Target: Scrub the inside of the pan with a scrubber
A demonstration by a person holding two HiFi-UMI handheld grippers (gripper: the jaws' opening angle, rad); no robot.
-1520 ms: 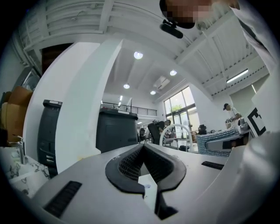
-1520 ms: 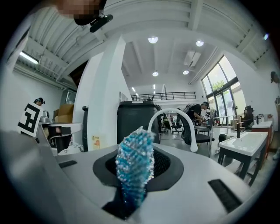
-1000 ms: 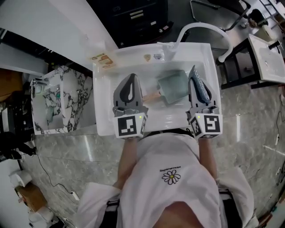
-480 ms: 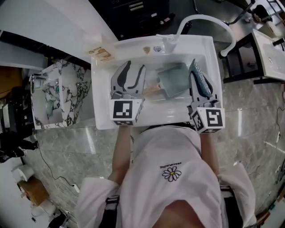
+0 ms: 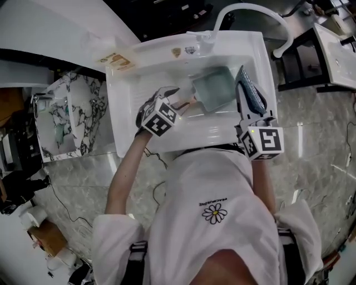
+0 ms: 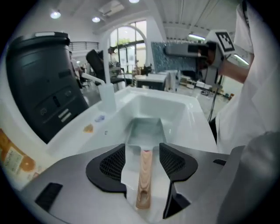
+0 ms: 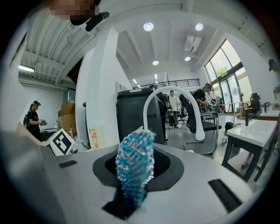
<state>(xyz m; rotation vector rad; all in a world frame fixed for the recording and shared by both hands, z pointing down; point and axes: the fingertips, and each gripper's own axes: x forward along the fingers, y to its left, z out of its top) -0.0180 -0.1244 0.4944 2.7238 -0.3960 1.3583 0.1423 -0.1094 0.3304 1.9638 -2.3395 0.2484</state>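
A pale green square pan (image 5: pixel 214 93) with a wooden handle (image 5: pixel 187 103) lies in the white sink (image 5: pixel 127 97). My left gripper (image 5: pixel 177 99) points steeply down into the sink at the handle. Its jaws have just been opening and stand wide apart. In the left gripper view the handle (image 6: pixel 144 177) lies between the pads (image 6: pixel 113 162) without touching them, and the pan (image 6: pixel 146 130) lies beyond. My right gripper (image 5: pixel 243 89) hovers over the sink's right side, shut on a blue mesh scrubber (image 5: pixel 252 103). That scrubber (image 7: pixel 134 168) stands upright in the right gripper (image 7: pixel 136 175).
A white curved faucet (image 5: pixel 251 12) arches over the sink's back right corner. Stickers (image 5: pixel 113 59) sit on the back rim. A marble-patterned shelf (image 5: pixel 65 119) stands to the sink's left, and a white basin (image 5: pixel 335 50) to the far right.
My left gripper has dropped and tipped down into the sink onto the pan handle, and its jaws went from shut to wide open. The right gripper with the scrubber has barely moved.
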